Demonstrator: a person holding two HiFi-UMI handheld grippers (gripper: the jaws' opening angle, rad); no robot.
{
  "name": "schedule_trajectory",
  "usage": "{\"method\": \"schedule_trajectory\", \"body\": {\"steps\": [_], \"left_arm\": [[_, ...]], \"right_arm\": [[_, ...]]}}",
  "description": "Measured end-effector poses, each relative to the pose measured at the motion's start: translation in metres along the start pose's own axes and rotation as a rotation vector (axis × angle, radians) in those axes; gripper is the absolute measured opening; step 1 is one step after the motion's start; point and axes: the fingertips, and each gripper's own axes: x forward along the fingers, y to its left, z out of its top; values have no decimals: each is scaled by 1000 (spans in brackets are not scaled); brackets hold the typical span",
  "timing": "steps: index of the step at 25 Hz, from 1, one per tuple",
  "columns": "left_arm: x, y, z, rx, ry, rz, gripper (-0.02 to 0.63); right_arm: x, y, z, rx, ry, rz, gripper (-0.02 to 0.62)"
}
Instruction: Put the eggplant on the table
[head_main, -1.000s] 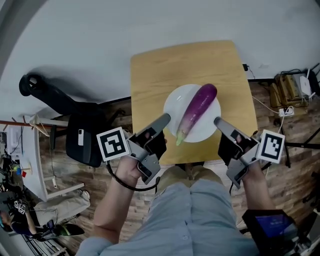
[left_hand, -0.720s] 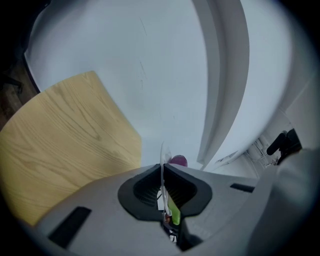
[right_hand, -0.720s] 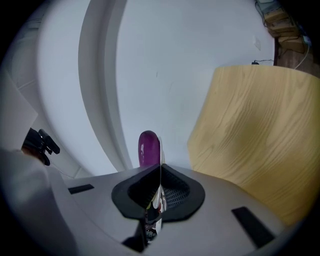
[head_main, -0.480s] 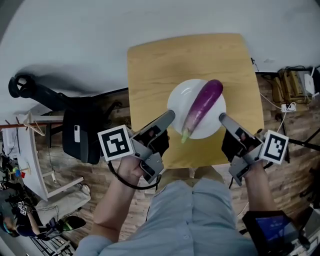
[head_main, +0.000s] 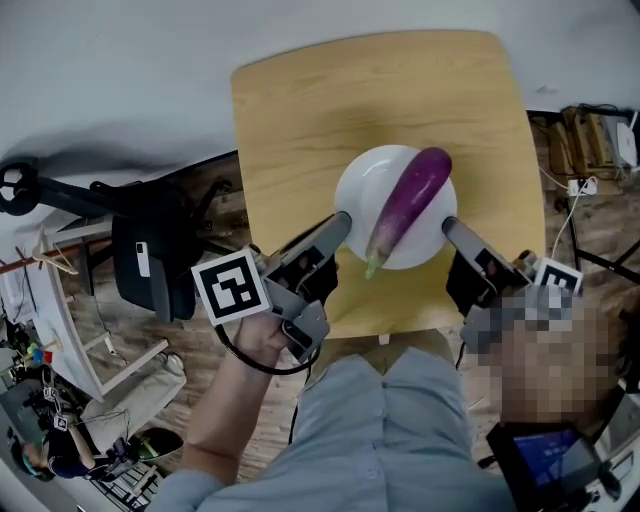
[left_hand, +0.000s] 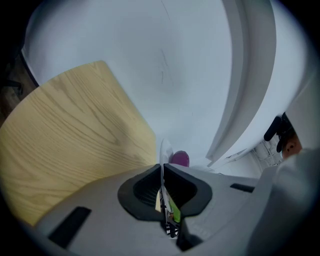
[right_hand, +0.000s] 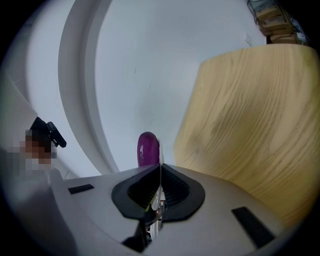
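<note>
A long purple eggplant (head_main: 408, 203) with a green stem lies across a white plate (head_main: 364, 186) over the near half of the wooden table (head_main: 300, 110). My left gripper (head_main: 340, 222) is shut on the plate's left rim. My right gripper (head_main: 449, 227) is shut on its right rim. In the left gripper view the left gripper (left_hand: 163, 172) pinches the plate (left_hand: 163, 150) edge-on, with the eggplant (left_hand: 179, 158) just beyond. In the right gripper view the right gripper (right_hand: 160, 172) clamps the thin rim, and the eggplant (right_hand: 148, 148) rises behind it. Whether the plate touches the table I cannot tell.
A black office chair (head_main: 150, 250) stands on the wooden floor left of the table. Cables and small boxes (head_main: 590, 150) lie on the floor to the right. A white wall (head_main: 120, 70) runs behind the table. The person's lap is at the near edge.
Both grippers have sunk with the plate and eggplant and moved a little farther over the table. Their hold on the rim is the same.
</note>
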Motion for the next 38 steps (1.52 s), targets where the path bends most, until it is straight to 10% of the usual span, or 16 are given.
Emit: {"method": "schedule_trajectory", "body": {"steps": [38], "left_arm": [[25,112,-5,-82,175,171,23]], "right_arm": [[35,-113,-12,90,-4,-170,11]]}}
